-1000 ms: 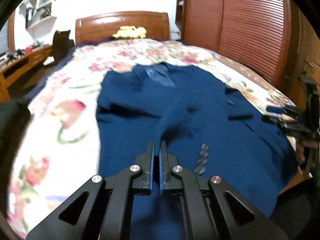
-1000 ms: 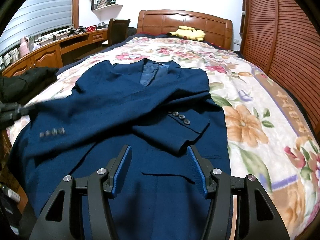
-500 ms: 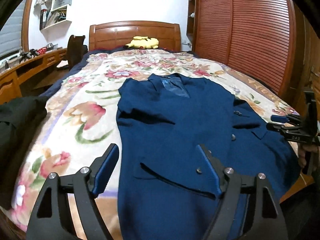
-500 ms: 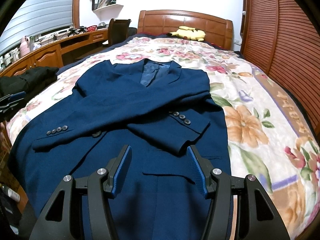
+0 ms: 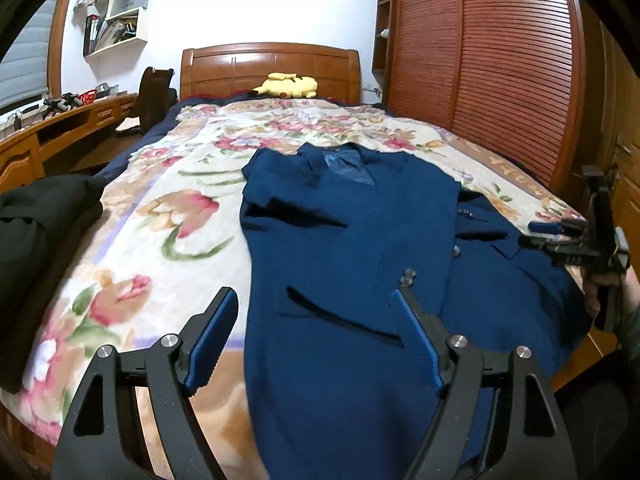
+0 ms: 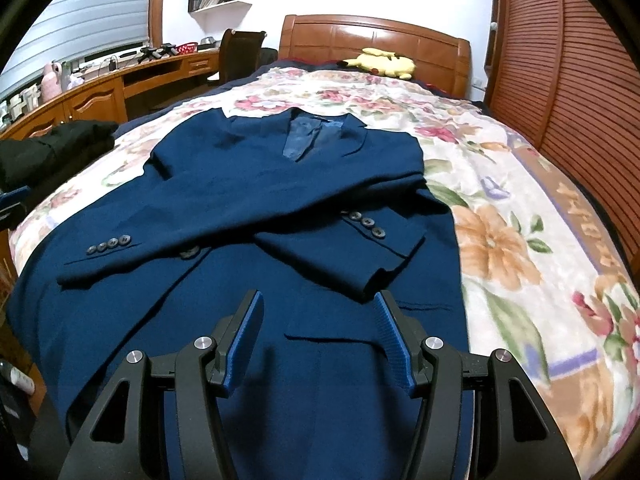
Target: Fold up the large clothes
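One navy jacket (image 6: 256,200) lies face up on the floral bedspread (image 6: 520,216), long axis running along the bed: collar toward the wooden headboard (image 6: 372,46), hem toward the foot edge nearest the cameras. Two sleeves are folded across the chest, cuffs crossing. The left cuff (image 6: 104,246) shows four buttons; the right cuff (image 6: 384,240) shows four more (one further button sits on the front between them).

One yellow plush toy (image 6: 384,64) sits by the headboard. One dark garment (image 5: 44,216) is heaped at the bed's left side.

Left gripper (image 5: 314,306) hovers over the hem, tilted downward, fingers (image 5: 212,332) wide apart, gripping nothing. Right gripper (image 6: 318,312) also angles down over the lower front, fingers moderately apart, empty. A hand (image 5: 600,284) grips its handle in the left view.
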`<state>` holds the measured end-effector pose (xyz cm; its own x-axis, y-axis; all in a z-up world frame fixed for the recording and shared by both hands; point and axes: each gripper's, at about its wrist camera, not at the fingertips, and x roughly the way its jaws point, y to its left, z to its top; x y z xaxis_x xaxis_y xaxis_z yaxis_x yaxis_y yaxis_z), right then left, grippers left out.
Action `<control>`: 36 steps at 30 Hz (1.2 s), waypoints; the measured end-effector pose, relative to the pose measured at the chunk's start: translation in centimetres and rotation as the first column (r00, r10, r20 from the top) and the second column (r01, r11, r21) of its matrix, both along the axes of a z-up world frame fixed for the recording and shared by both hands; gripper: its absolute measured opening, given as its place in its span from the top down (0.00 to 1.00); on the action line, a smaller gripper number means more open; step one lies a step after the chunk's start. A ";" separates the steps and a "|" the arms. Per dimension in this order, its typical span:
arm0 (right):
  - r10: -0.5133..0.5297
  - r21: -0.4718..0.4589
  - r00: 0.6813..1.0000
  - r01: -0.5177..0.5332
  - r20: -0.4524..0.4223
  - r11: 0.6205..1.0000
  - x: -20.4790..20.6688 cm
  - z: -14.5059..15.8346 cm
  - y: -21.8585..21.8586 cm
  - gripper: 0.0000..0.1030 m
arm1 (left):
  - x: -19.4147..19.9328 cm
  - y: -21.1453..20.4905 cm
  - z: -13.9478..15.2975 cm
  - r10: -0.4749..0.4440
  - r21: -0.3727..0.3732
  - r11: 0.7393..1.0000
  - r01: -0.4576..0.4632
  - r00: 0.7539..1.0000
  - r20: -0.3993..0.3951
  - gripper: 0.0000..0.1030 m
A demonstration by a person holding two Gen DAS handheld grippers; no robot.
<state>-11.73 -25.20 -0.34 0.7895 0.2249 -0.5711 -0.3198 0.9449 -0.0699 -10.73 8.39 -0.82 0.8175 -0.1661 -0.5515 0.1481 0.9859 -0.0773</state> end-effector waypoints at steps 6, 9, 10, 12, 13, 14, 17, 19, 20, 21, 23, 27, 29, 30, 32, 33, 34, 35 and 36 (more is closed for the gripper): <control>-0.016 -0.008 1.000 0.016 0.007 1.000 -1.7 0.7 -2.6 0.28 | -0.6 1.1 -1.6 0.020 0.004 1.000 -0.020 1.000 -0.023 0.23; -0.039 -0.008 0.999 0.039 -0.027 0.999 -2.5 0.2 -4.6 0.28 | -0.8 1.8 -2.7 0.038 0.004 0.999 -0.037 0.998 -0.042 0.23; -0.051 -0.003 0.998 0.051 -0.043 0.999 -2.6 -0.1 -5.3 0.28 | -0.9 2.0 -3.0 0.041 0.001 0.999 -0.041 0.998 -0.048 0.23; -0.069 0.019 0.995 0.070 -0.069 0.997 -2.9 -0.6 -6.5 0.28 | -1.1 2.4 -3.6 0.046 -0.006 0.999 -0.047 0.997 -0.064 0.23; -0.077 0.031 0.994 0.080 -0.082 0.996 -3.0 -1.0 -7.1 0.28 | -1.2 2.5 -4.0 0.045 -0.007 0.999 -0.045 0.996 -0.072 0.23; -0.083 0.036 0.992 0.087 -0.090 0.996 -3.1 -1.3 -7.3 0.28 | -1.3 2.5 -4.1 0.044 -0.006 0.999 -0.044 0.996 -0.075 0.23; -0.091 0.049 0.990 0.097 -0.112 0.994 -3.1 -1.9 -7.8 0.28 | -1.9 2.5 -4.5 0.035 -0.005 0.999 -0.035 0.996 -0.076 0.24; -0.081 0.060 0.989 0.089 -0.127 0.994 -3.2 -2.3 -7.7 0.28 | -2.2 2.3 -4.7 0.018 -0.004 1.000 -0.019 0.996 -0.082 0.26; -0.076 0.063 0.989 0.085 -0.130 0.994 -3.3 -2.4 -7.6 0.28 | -2.3 2.2 -4.8 0.012 0.000 1.000 -0.012 0.996 -0.085 0.26; -0.072 0.066 0.989 0.081 -0.133 0.994 -3.3 -2.4 -7.7 0.28 | -2.5 2.0 -5.0 0.003 0.005 1.000 -0.003 0.996 -0.088 0.26; -0.059 0.078 0.988 0.070 -0.142 0.994 -3.5 -2.7 -7.9 0.28 | -2.7 1.9 -5.3 -0.012 0.005 1.000 0.013 0.996 -0.092 0.27; -0.050 0.079 0.987 0.062 -0.153 0.995 -3.6 -3.6 -8.5 0.28 | -3.0 1.2 -6.2 -0.028 0.042 0.999 0.033 0.994 -0.109 0.33; -0.044 0.099 0.987 0.060 -0.157 0.993 -3.7 -3.7 -8.8 0.33 | -3.1 1.1 -6.3 -0.029 0.052 0.998 0.034 0.994 -0.106 0.37; -0.036 0.113 0.987 0.054 -0.160 0.992 -3.8 -3.7 -8.9 0.35 | -3.2 1.0 -6.3 -0.030 0.049 0.998 0.036 0.994 -0.107 0.38; -0.013 0.131 0.987 0.035 -0.162 0.991 -4.2 -3.8 -8.9 0.42 | -3.3 1.0 -6.3 -0.037 0.037 0.998 0.041 0.993 -0.112 0.45; -0.004 0.133 0.987 0.026 -0.163 0.991 -4.3 -3.8 -9.0 0.44 | -3.4 0.9 -6.3 -0.039 0.034 0.998 0.044 0.993 -0.114 0.46; 0.006 0.135 0.986 0.017 -0.165 0.991 -4.5 -3.9 -9.0 0.47 | -3.5 0.9 -6.3 -0.042 0.033 0.998 0.046 0.992 -0.117 0.48; 0.013 0.137 0.986 0.010 -0.165 0.991 -4.6 -3.9 -9.0 0.50 | -3.6 0.8 -6.3 -0.045 0.034 0.998 0.049 0.992 -0.119 0.51; 0.020 0.141 0.986 0.004 -0.166 0.990 -4.7 -3.9 -9.1 0.53 | -3.8 0.7 -6.3 -0.050 0.036 0.998 0.055 0.992 -0.119 0.53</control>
<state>-16.47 -34.35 -4.23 0.6835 0.3179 -0.6571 -0.3233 0.9389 0.1180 -14.56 9.08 -7.11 0.7370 -0.1836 -0.6504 0.1922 0.9796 -0.0588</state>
